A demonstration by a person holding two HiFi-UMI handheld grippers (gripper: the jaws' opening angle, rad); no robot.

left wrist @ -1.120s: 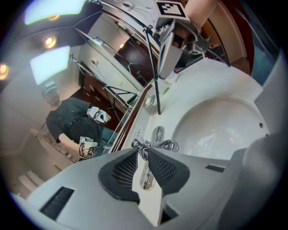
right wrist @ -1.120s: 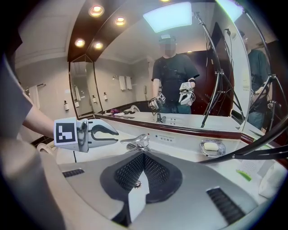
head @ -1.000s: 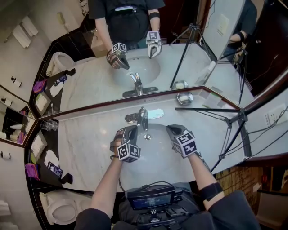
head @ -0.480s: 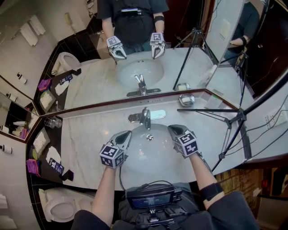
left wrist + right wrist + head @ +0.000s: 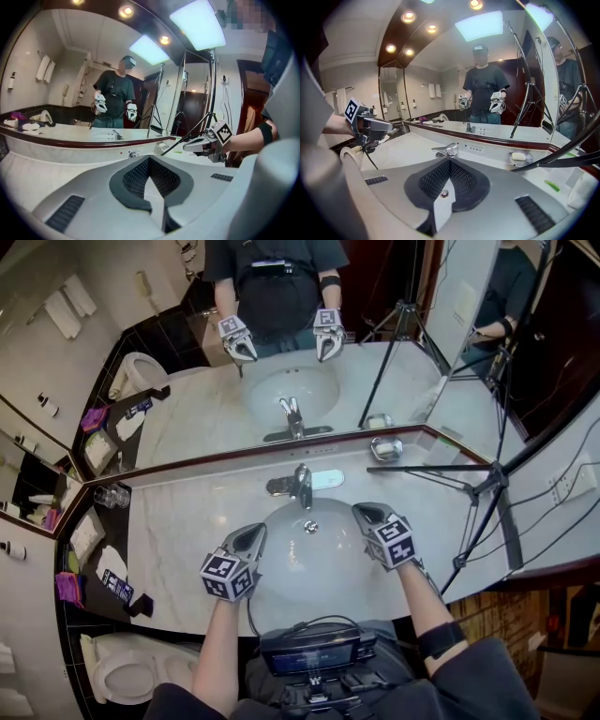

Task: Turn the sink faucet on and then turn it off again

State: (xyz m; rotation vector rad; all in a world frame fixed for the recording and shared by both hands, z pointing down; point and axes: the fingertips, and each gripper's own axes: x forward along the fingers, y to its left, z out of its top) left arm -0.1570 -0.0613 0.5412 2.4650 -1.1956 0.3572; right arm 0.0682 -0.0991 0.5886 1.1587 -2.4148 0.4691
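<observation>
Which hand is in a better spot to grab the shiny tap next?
Probably the right. The right tongs reach further over the white oval basin, nearer the chrome faucet, which sits straight ahead in the right gripper view. The left tongs hang back near the front rim. Both are shut.

A pale marble counter (image 5: 178,540) spans the bathroom. Behind it, a wide mirror (image 5: 187,418) in a dark red frame fills the wall. To the counter's left, lower down, stands a white toilet (image 5: 117,673). A black tripod (image 5: 487,493) stands at the counter's right end. Above the counter, recessed ceiling spotlights (image 5: 408,17) glow warm in a dark wooden band.
</observation>
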